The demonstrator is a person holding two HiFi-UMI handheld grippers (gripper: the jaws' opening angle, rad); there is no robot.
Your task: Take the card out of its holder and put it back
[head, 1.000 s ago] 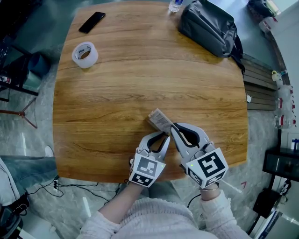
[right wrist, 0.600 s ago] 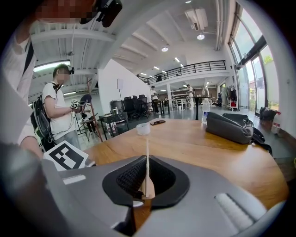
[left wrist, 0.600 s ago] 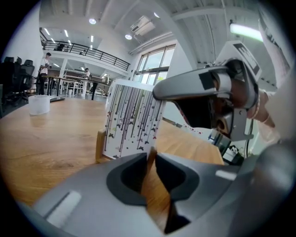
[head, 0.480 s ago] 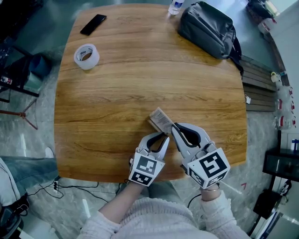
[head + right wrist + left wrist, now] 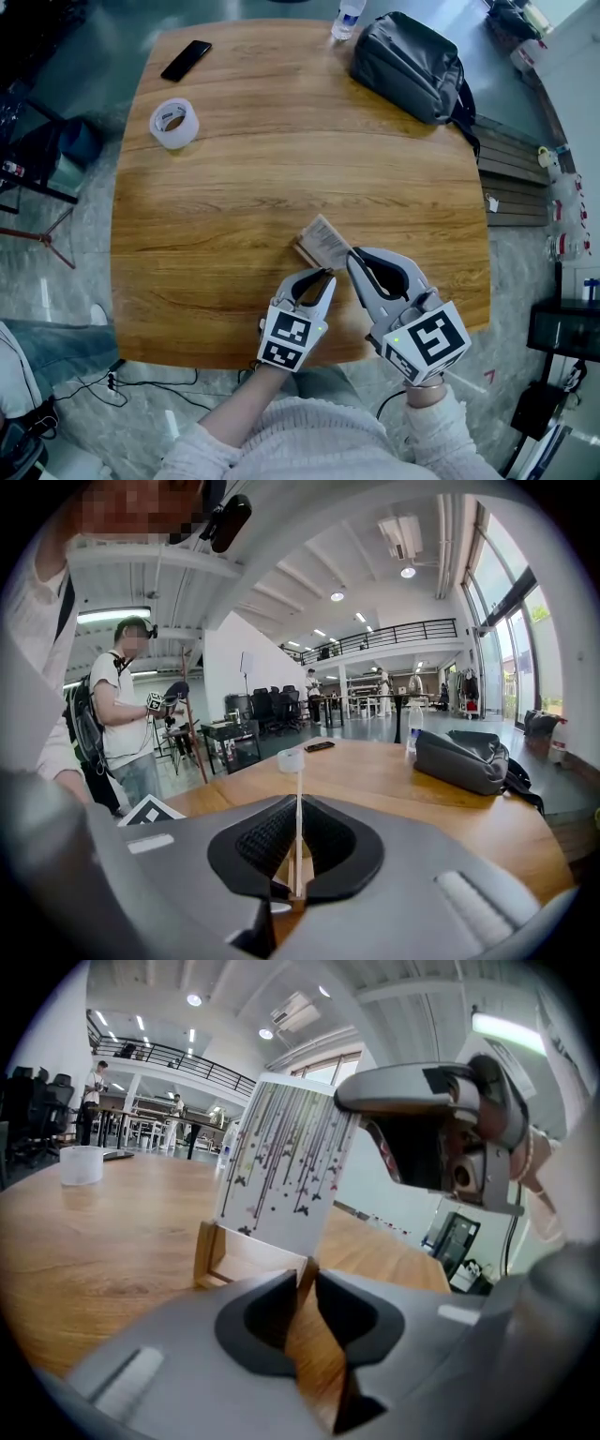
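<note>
Card [image 5: 281, 1162] | pinched by nearly closed right hand-held gripper [image 5: 353, 255] | above holder [image 5: 234, 1258]

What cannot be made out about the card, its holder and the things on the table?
- Card bottom edge: left gripper view, the wooden holder hides whether it sits in the slot.
- Same holder, head view: largely covered by the card and the right gripper.
- Bottle: head view, cut off by the top edge.
- Phone: head view, screen too small to read.

Upright patterned card [image 5: 281, 1162] on wooden holder [image 5: 225, 1260]; left gripper [image 5: 302, 1279], jaws just easing apart, pinching holder's end
</note>
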